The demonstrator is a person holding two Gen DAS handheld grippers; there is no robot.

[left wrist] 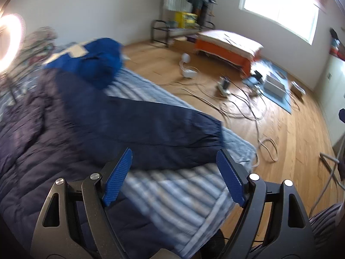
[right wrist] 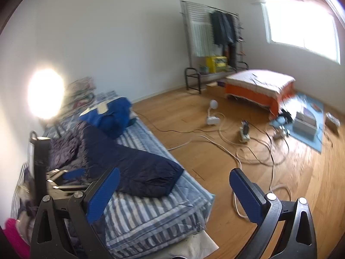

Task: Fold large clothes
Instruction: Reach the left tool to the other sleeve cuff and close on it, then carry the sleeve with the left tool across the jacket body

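Observation:
A large dark navy puffer jacket (left wrist: 71,120) lies spread on a blue-and-white striped mattress (left wrist: 183,190). One sleeve (left wrist: 172,125) stretches to the right toward the mattress edge. A bright blue garment (left wrist: 97,58) lies bunched beyond the jacket. My left gripper (left wrist: 174,157) is open and empty, just above the sleeve's near edge. In the right wrist view the jacket (right wrist: 129,161) lies on the mattress (right wrist: 151,211), and my right gripper (right wrist: 174,179) is open and empty, higher up and back from the mattress's end. The left gripper's body (right wrist: 62,181) shows over the jacket at the left.
A wooden floor (right wrist: 194,151) right of the mattress carries many loose cables (right wrist: 248,151), a small white lamp (right wrist: 212,112) and power strips. An orange-skirted bed (right wrist: 258,86), a clothes rack (right wrist: 215,34), a blue rug (right wrist: 310,125) and a bright ring light (right wrist: 46,93) stand around.

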